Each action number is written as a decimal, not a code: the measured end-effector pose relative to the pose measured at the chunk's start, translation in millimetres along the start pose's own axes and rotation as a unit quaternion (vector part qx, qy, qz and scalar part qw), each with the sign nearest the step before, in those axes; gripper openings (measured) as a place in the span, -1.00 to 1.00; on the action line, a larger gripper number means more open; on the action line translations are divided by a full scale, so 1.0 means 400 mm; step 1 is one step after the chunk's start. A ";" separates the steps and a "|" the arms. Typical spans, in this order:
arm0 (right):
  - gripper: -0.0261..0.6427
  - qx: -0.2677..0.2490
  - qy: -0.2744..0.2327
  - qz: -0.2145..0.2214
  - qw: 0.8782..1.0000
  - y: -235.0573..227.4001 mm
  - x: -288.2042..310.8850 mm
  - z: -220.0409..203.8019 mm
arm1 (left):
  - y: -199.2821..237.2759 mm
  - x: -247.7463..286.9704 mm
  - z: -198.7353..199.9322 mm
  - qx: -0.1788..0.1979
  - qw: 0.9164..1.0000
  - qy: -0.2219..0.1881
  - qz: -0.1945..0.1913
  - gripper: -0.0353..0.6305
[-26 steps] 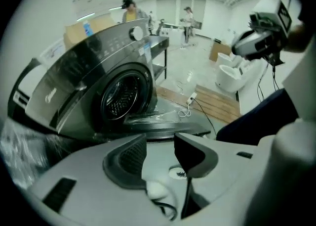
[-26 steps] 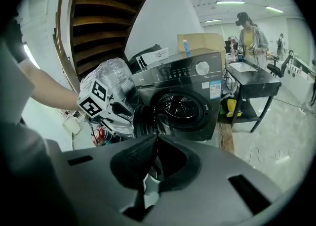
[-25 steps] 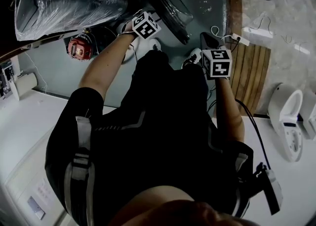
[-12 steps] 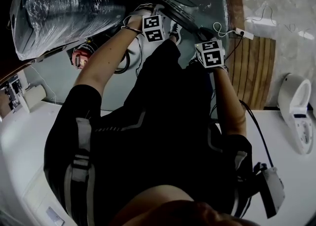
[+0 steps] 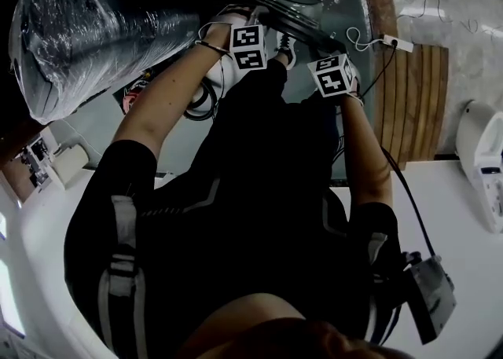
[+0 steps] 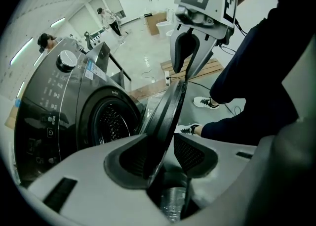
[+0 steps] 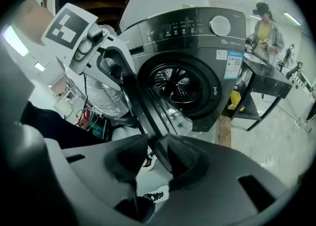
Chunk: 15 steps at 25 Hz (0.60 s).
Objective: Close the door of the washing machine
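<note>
The task is only getting under way: the door (image 6: pixel 168 116) is standing wide open, swung well out from the front of the washing machine (image 7: pixel 197 37), and the drum opening (image 7: pixel 180 86) is showing bare behind it. Nothing is latched yet; the whole swing back to the machine's front is waiting to be done, by my reading.

The right hand-held gripper (image 7: pixel 157 153) is sitting over the door's outer rim, on the side away from the machine. Its jaws have just been opening and are now standing wide apart, with the rim passing between them and not being squeezed.

The left hand-held gripper (image 6: pixel 168 143) is straddling the same rim further round the door. Its jaws are also standing apart: the rim is lying against one pad, and a gap is showing at the other, so it is not clamping.
</note>
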State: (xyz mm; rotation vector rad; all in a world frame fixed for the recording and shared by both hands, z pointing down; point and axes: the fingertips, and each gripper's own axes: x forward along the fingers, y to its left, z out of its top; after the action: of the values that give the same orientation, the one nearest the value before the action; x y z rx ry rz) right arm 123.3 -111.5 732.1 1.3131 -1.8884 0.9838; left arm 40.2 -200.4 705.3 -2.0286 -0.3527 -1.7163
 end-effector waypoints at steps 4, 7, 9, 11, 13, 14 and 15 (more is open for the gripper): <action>-0.58 -0.010 0.003 -0.003 1.000 -0.026 0.005 0.008 | 0.025 0.005 0.010 -0.013 1.000 -0.014 0.002 -0.39; -0.56 -0.004 0.009 -0.012 1.000 -0.048 0.024 0.010 | 0.053 0.012 0.009 -0.026 1.000 -0.015 0.003 -0.40; -0.54 0.003 0.010 -0.027 1.000 -0.072 0.033 0.018 | 0.071 0.016 0.015 -0.032 0.999 -0.018 0.005 -0.41; -0.56 0.013 0.009 -0.045 0.999 -0.106 0.035 0.034 | 0.086 0.020 0.024 -0.041 0.999 -0.024 0.002 -0.42; -0.61 0.024 0.006 -0.057 0.998 -0.137 0.036 0.056 | 0.109 0.022 0.027 -0.060 0.998 -0.029 -0.002 -0.42; -0.61 0.026 0.006 -0.061 0.998 -0.149 0.038 0.067 | 0.120 0.021 0.026 -0.069 0.997 -0.029 -0.002 -0.42; -0.61 0.027 0.006 -0.065 0.998 -0.160 0.040 0.078 | 0.131 0.020 0.025 -0.076 0.997 -0.029 -0.001 -0.42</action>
State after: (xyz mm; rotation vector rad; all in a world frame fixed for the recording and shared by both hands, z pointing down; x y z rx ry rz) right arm 176.5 -159.9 743.2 1.4376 -1.7551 0.9790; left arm 75.2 -241.4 702.8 -2.1906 -0.2487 -1.7352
